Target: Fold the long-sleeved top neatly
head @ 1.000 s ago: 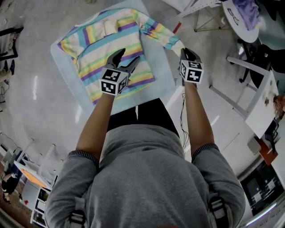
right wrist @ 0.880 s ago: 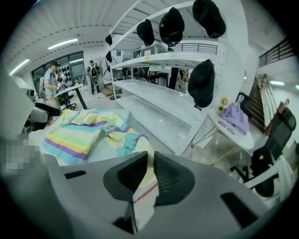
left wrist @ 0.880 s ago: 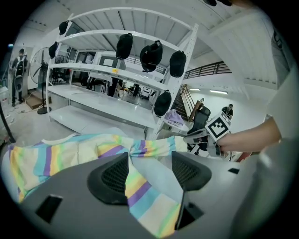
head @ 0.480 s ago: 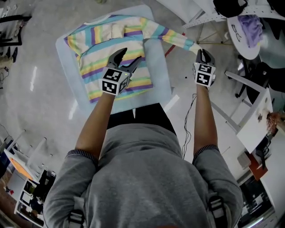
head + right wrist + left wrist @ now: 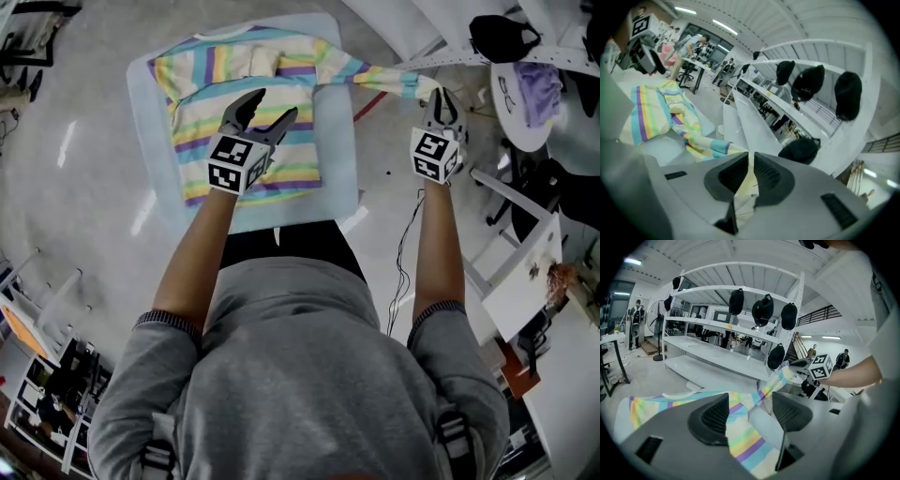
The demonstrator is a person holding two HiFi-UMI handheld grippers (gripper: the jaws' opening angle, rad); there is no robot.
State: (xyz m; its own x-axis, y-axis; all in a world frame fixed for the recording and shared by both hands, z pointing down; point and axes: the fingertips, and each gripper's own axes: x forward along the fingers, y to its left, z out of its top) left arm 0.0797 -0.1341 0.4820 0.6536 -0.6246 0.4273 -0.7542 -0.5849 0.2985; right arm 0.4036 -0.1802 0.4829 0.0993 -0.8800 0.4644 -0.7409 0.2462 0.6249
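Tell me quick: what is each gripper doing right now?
Left gripper: open, jaws apart over the striped top, holding nothing.
Right gripper: closed on the sleeve cuff.

The person wears a grey sweatshirt [image 5: 309, 375] with dark ribbed cuffs [image 5: 170, 324] and black legwear [image 5: 292, 247]. Buckled grey straps [image 5: 453, 437] sit at the shoulders. The left gripper [image 5: 272, 105] and right gripper [image 5: 439, 94] are dark grey, each bearing a white cube [image 5: 232, 165] of black square markers. A thin black cable [image 5: 401, 267] hangs by the right forearm.
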